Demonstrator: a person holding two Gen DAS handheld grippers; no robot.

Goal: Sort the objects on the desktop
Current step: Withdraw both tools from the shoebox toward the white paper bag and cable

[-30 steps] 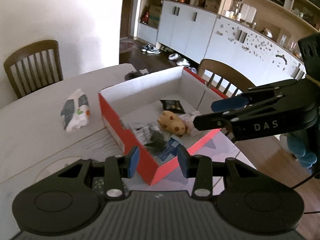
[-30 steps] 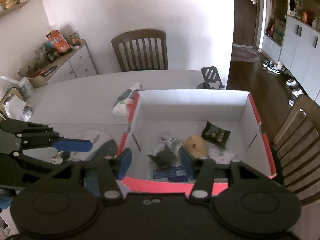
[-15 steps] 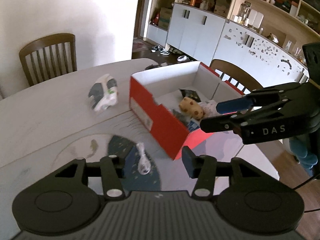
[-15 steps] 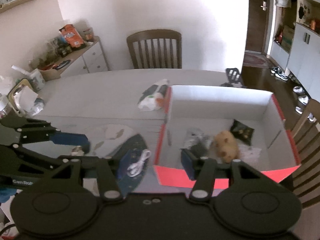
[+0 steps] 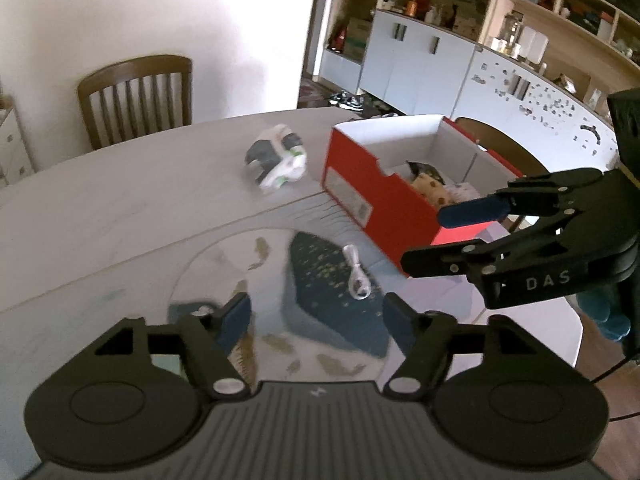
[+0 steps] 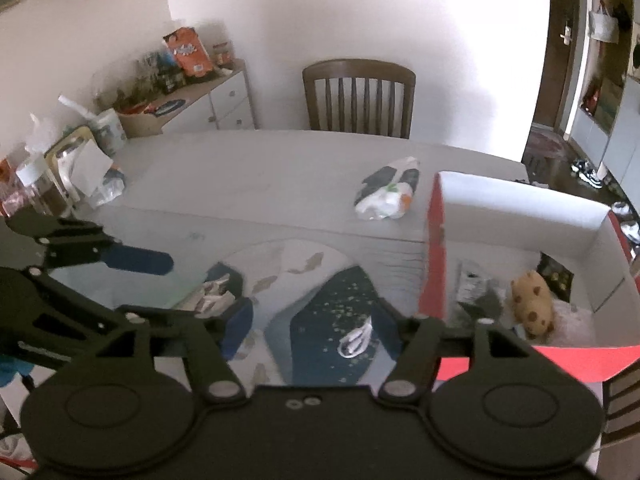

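So, quick rundown, biggest thing first:

Bench (image 6: pixel 240 184): pale top, carrying everything; patterned mat (image 5: pixel 320 292) at the near edge, probably there as the working patch for loose bits.

Shoebox (image 5: pixel 372 196): red outside, white inside, lid off, parked at the right of the mat. Clearly the drop-off bin, close enough for either hand.

Inside the shoebox: spotted plush toy (image 6: pixel 532 308), dark snack packet (image 6: pixel 554 276) behind it, crinkly dark wrapper (image 6: pixel 476 296) toward the left wall, something pale and lacy under the toy. Can't make out more than that.

Left gripper (image 5: pixel 316 320): jaws have just been opening, now spread wide with nothing between them, aimed down at the mat with the cable ahead between the tips.

Right gripper (image 6: pixel 320 330): same deal, jaws just been opening, released and empty, pointed at the same spot from the other side.

Plastic bag (image 5: pixel 278 160): white and grey, crumpled, still out on the bench just left of the shoebox, not yet sorted.

Small clutter (image 6: pixel 216 294): greyish lump on the mat's left part, too blurry to name.

White cable (image 5: pixel 356 276): coiled, lying on the dark part of the mat, just outside the shoebox. Looks like the next pick, judging by both grippers facing it. Floppy and thin, so likely to slip from a sloppy pinch.
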